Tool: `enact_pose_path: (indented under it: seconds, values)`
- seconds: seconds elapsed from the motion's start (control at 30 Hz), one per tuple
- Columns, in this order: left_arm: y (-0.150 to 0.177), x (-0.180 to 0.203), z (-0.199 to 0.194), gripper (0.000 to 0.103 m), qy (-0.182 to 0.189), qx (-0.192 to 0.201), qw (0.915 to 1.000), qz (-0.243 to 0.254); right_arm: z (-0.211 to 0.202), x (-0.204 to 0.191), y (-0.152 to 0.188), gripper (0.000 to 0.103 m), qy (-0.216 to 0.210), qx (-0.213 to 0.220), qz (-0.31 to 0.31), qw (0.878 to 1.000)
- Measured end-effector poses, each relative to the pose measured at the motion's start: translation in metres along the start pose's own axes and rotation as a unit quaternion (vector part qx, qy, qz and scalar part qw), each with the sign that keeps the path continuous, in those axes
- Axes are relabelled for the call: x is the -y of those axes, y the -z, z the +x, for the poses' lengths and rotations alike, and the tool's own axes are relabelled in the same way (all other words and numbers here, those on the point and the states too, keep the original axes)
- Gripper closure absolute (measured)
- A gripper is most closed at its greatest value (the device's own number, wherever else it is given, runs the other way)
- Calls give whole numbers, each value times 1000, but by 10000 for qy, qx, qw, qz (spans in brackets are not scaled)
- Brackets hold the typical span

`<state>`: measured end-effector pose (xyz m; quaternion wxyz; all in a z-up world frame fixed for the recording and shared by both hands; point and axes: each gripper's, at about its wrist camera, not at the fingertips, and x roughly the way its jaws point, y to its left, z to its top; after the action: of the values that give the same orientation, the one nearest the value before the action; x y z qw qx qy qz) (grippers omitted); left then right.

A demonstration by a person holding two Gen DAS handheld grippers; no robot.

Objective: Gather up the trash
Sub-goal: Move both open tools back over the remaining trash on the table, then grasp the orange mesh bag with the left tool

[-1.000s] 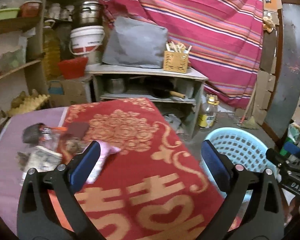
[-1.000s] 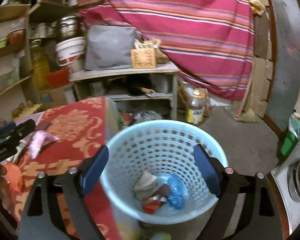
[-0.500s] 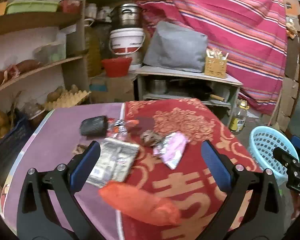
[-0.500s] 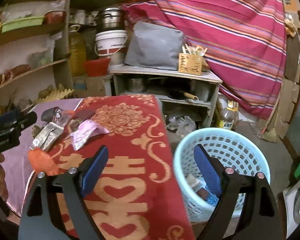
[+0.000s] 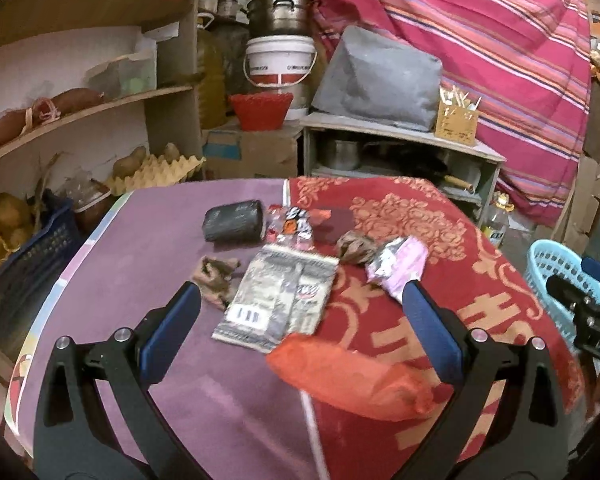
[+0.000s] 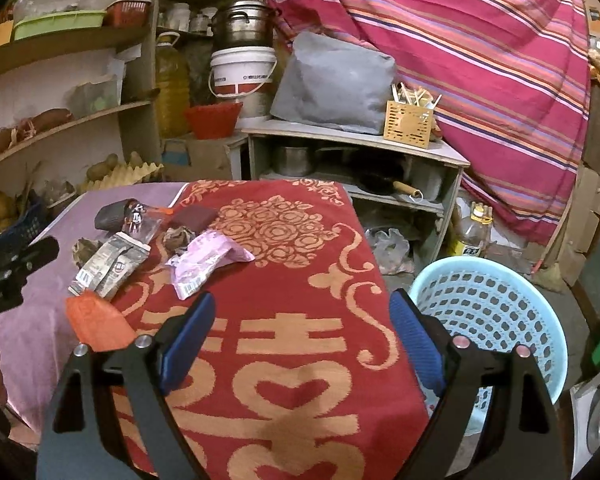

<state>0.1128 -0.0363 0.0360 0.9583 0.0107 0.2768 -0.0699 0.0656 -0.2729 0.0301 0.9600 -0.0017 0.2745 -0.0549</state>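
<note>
The trash lies in a loose heap on the table, ahead of the left gripper point(image 5: 300, 300). Closest to it is an orange bag point(image 5: 352, 376), which sits low between the two fingers, a little toward the right one, across the line where the purple table top point(image 5: 140, 264) meets the red cloth point(image 6: 284, 344). Just beyond the bag lies a flat grey packet point(image 5: 280, 300) with a barcode. To the left of the packet, near the left finger, is a crumpled brown scrap point(image 5: 216, 276). Near the tip of the right finger lies a pink and silver wrapper point(image 5: 400, 268), and beside it a second brown scrap point(image 5: 356, 246). Farther ahead are a small printed wrapper point(image 5: 294, 226), a dark red square piece point(image 5: 338, 226) and a dark cylinder point(image 5: 234, 226) lying on its side.

The left gripper stands wide open and holds nothing.

The right gripper point(image 6: 300, 324) is also wide open and empty, above the red cloth. The heap is ahead of it and to its left. The light blue basket point(image 6: 496, 312) stands on the floor just to the right of its right finger, beside the table edge; what lies inside I cannot tell.

Behind the table are wooden shelves point(image 5: 84, 108), a white bucket point(image 5: 280, 64) and a striped red cloth hanging point(image 6: 480, 40).
</note>
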Motion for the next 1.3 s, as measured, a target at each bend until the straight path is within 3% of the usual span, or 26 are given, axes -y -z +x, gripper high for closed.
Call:
enact_pose_path:
  seconds: [0.5, 0.73, 0.87, 1.03, 1.1, 1.17, 1.3]
  values:
    - [45, -13, 35, 6, 159, -706, 9974, 31, 9, -2, 5, 16, 95, -159, -45, 9998]
    - [46, -10, 43, 14, 352, -812, 9961, 45, 10, -4, 4, 16, 90, -131, -91, 9998]
    - [47, -13, 55, 28, 452, -1004, 9939, -9, 10, -5, 5, 16, 93, -127, -93, 9998]
    - [48, -14, 62, 57, 678, -1136, 9912, -96, 12, -8, 5, 16, 99, -121, -89, 9998]
    - [46, -12, 62, 76, 750, -1135, 9907, -80, 12, -9, 4, 16, 94, -126, -104, 9998]
    - [44, -11, 61, 87, 817, -1124, 9903, -65, 13, -13, 4, 16, 93, -127, -139, 9998]
    - [42, -8, 60, 96, 796, -1082, 9909, 82, 16, -21, 3, 16, 103, -133, -212, 9996]
